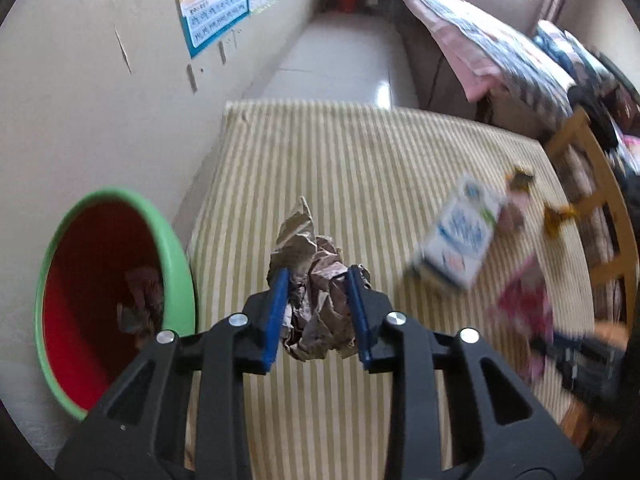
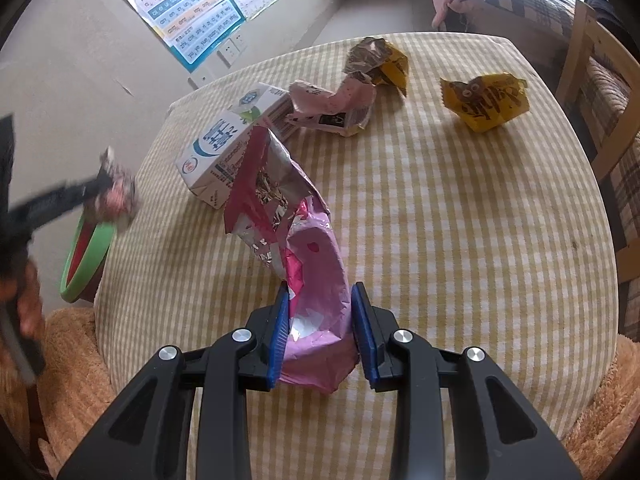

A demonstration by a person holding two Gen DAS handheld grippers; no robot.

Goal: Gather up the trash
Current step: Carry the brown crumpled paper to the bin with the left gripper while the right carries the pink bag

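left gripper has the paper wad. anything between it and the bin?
Nothing visible. The left gripper holds the crumpled paper over the table's left edge; the green-rimmed bin sits open just below left, one wad already inside.

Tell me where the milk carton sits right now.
In the right wrist view the milk carton lies on the table's far left part, just behind the pink bag held in the right tool, with a crumpled pink wrapper at its right.
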